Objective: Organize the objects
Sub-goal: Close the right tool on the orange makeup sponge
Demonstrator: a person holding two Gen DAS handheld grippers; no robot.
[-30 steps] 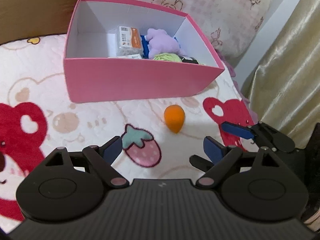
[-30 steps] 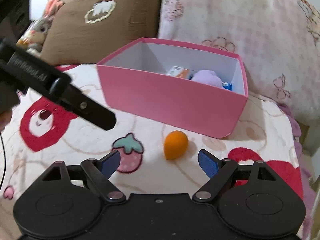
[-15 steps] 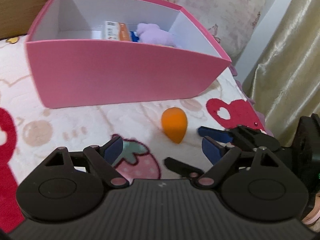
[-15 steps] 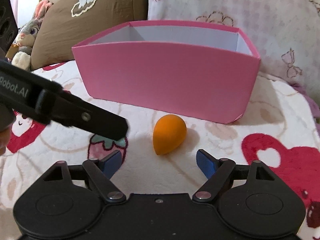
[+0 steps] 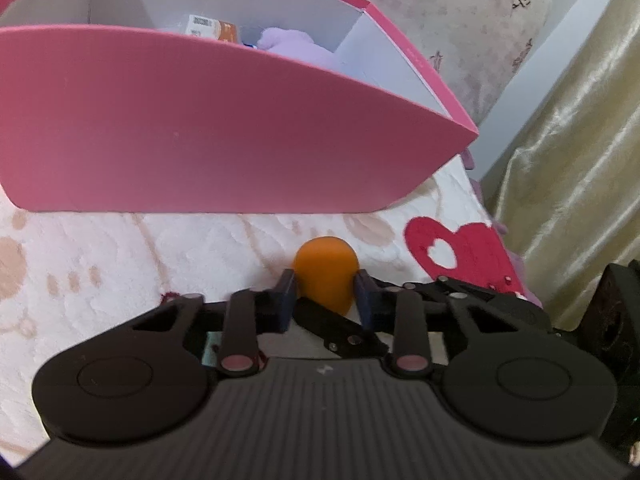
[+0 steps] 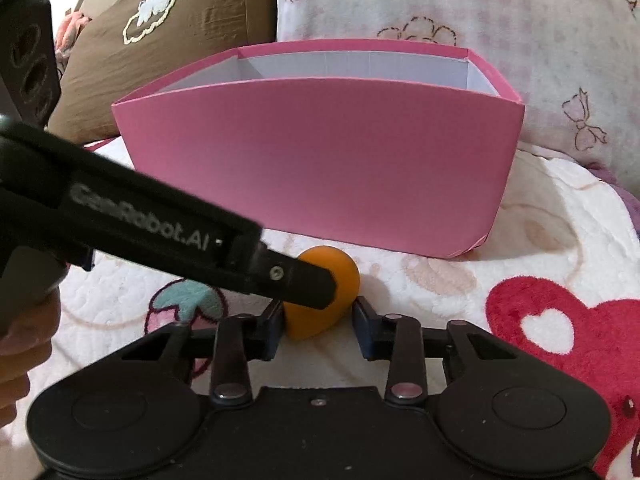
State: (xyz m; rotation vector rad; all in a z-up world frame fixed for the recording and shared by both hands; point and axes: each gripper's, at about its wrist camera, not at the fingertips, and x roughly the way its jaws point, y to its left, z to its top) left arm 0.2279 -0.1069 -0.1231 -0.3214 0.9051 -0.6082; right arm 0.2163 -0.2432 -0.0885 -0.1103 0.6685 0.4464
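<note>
An orange egg-shaped sponge [image 5: 325, 274] lies on the bedspread just in front of the pink box [image 5: 208, 132]. My left gripper [image 5: 325, 296] has its blue pads touching both sides of the sponge. The right gripper's black finger lies under it in this view. In the right wrist view the sponge [image 6: 320, 304] sits between my right gripper's [image 6: 319, 328] pads; the left pad touches it and a small gap shows at the right pad. The left gripper's arm [image 6: 160, 236] crosses over the sponge. The pink box [image 6: 320, 168] stands behind.
Inside the box lie a purple plush toy [image 5: 294, 46] and a small orange-and-white packet [image 5: 210, 28]. A brown pillow [image 6: 160, 40] and a pink patterned pillow [image 6: 440, 12] stand behind the box. A golden curtain [image 5: 580, 140] hangs at the right bed edge.
Both grippers have moved forward and down to the sponge, and their jaws have narrowed from wide open to around it. The box now looms closer.
</note>
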